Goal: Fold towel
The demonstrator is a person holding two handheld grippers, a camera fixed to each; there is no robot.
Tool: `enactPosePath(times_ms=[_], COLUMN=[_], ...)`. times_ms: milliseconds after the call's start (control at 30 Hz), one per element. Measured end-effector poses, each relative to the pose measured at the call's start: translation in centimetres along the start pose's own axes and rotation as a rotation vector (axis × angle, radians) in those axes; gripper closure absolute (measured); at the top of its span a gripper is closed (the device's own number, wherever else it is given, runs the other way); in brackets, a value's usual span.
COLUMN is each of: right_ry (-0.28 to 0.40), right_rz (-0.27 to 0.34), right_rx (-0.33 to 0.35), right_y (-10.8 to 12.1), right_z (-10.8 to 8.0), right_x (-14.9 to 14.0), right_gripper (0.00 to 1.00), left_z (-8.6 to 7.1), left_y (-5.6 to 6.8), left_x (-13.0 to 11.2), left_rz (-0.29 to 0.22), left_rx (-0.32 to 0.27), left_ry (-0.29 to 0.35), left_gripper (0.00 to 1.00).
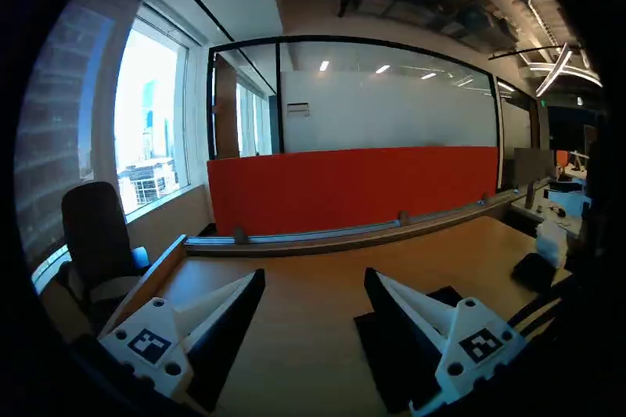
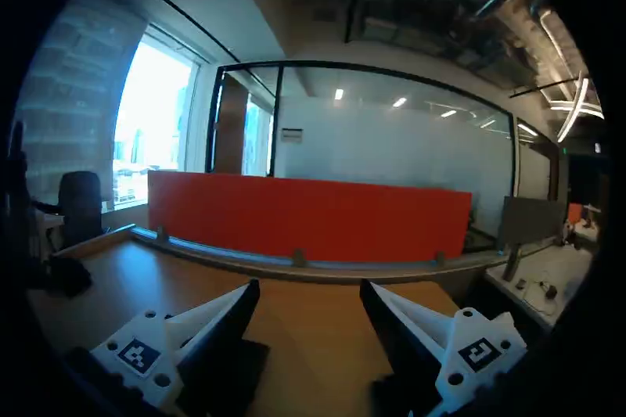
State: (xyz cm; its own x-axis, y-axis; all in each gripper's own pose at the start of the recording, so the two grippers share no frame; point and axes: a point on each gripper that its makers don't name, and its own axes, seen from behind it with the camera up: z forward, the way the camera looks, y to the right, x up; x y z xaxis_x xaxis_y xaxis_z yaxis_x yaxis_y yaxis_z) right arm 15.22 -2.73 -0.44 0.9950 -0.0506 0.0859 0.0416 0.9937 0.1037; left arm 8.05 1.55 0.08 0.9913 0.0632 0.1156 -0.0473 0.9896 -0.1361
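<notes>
Left tool and right tool both gape wide, empty, aimed at the red divider. On the counter, short of that divider, lies a dark cloth (the towel, I'd guess). It should be soft, light and floppy, so pinch the corners.

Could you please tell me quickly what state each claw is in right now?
Left claw: open, holding nothing.
Right claw: open, holding nothing.
</notes>
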Motion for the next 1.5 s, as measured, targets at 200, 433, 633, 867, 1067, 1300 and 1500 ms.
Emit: enactPosePath(times_ms=[200,433,633,867,1067,1300,1500], right_ry=[-0.050,-0.119,-0.184,-0.269,-0.317,-0.372,-0.405], right_rz=[-0.041,-0.068,-0.093,-0.127,-0.157,-0.176,-0.193], right_rx=[0.106,0.205,0.274,0.343,0.384,0.420,0.439], right_y=[-2.3,-4.2,-5.8,-7.2,-8.0,-8.9,-9.5], right_z=[0.0,0.0,-0.3,-1.0,-1.5,-2.1,-2.5], right_x=[-0.5,-1.9,-3.5,-6.3,-8.6,-11.5,-13.9], right_gripper=[0.00,0.00,0.00,0.00,0.00,0.00,0.00], left_z=[0.2,0.2,0.1,-0.1,-0.2,-0.5,-0.7], left_y=[1.3,2.8,4.2,5.5,6.2,7.0,7.7], left_x=[-0.5,-1.8,-3.4,-5.8,-8.0,-11.2,-13.8], left_rz=[0.031,0.062,0.092,0.137,0.159,0.176,0.195], left_rx=[-0.082,-0.166,-0.239,-0.299,-0.318,-0.338,-0.360], left_ry=[-0.041,-0.088,-0.137,-0.195,-0.231,-0.281,-0.323], left_gripper=[0.06,0.06,0.06,0.06,0.06,0.06,0.06])
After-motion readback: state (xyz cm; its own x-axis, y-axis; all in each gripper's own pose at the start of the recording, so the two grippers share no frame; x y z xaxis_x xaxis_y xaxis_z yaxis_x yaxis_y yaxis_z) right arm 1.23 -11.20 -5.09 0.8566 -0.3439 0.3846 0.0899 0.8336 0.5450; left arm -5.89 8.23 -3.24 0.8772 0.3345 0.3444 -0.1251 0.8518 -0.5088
